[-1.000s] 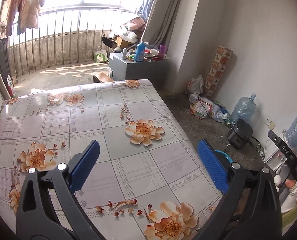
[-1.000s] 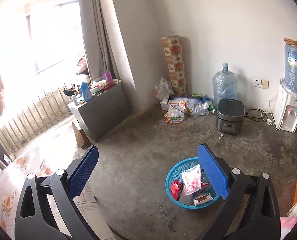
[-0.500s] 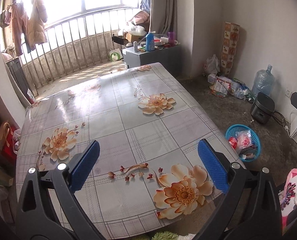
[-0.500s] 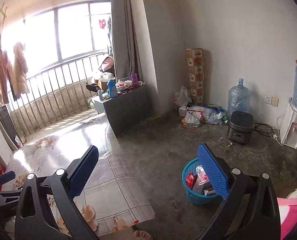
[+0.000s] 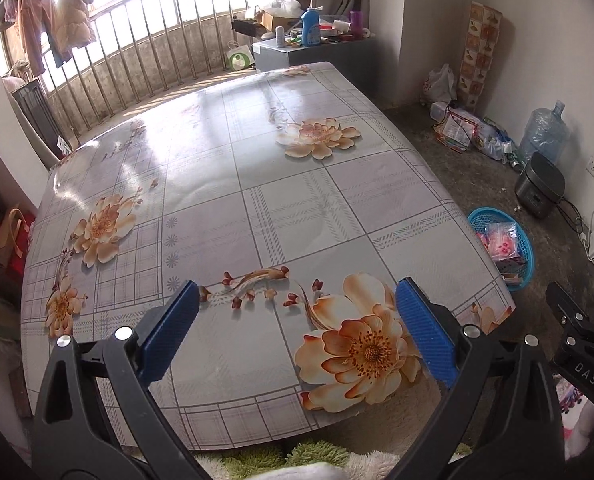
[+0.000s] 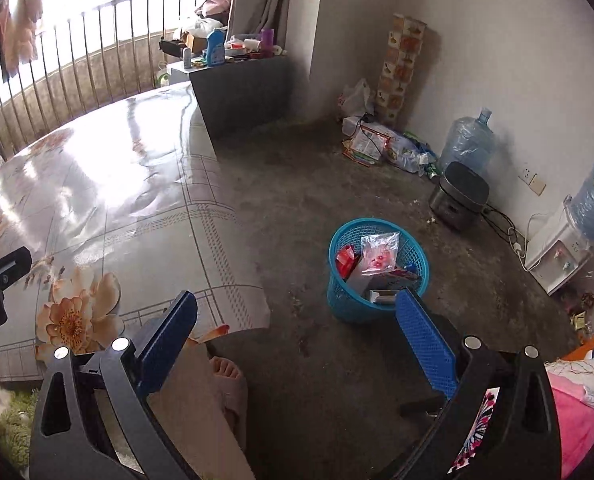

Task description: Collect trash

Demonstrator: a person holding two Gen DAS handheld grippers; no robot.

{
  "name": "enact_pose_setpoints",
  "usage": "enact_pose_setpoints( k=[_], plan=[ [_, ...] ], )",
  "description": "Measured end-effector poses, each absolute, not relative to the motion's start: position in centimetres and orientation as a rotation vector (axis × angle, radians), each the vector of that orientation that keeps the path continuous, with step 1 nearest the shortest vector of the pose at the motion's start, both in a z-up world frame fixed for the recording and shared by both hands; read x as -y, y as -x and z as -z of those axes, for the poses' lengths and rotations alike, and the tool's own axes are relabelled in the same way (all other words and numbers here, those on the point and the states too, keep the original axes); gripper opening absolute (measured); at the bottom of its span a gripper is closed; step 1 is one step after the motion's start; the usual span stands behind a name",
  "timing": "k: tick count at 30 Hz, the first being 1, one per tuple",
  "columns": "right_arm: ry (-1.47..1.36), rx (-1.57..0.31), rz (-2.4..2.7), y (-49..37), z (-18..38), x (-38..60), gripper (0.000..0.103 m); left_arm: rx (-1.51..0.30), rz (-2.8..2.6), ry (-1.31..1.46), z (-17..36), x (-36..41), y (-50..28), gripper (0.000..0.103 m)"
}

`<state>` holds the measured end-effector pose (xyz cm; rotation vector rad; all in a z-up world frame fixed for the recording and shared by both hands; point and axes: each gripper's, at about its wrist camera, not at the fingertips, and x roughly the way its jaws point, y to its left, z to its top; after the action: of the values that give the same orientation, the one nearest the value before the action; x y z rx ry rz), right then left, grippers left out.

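Left tool: both blue pads spread wide, nothing between them, held above the near edge of the tabletop. The tabletop carries a glossy checked cloth printed with orange flowers; its surface shows only the print and window glare.

Right tool: blue pads likewise spread wide and holding nothing, held over the concrete floor beside the tabletop's near right corner. In the left wrist view, part of the right tool's black frame shows at the lower right edge.

Trash: gathered in a blue basket standing upright on the floor, well apart from the tabletop's right side. Inside it are a clear plastic bag with pink contents, a red wrapper and a small carton, with further items too jumbled to identify. The basket also appears in the left wrist view, partly hidden behind the tabletop's right edge.

Surroundings: a dark rice cooker sits on the floor near the wall, with a large water bottle just behind it. A water dispenser stands farther right. Loose packets and bags lie piled at the foot of the wall. A bare foot in a slipper is visible below the tabletop's corner.
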<state>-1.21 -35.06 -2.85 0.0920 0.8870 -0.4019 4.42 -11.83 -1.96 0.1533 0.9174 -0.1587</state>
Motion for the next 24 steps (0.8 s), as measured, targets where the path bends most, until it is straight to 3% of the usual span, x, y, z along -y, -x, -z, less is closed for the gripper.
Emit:
enact_pose_setpoints(
  k=[24],
  plan=[
    [-0.084, -0.967, 0.479, 0.4, 4.4, 37.0, 0.096, -0.98, 0.137, -0.213, 3.1, 12.7, -5.6, 0.094]
  ],
)
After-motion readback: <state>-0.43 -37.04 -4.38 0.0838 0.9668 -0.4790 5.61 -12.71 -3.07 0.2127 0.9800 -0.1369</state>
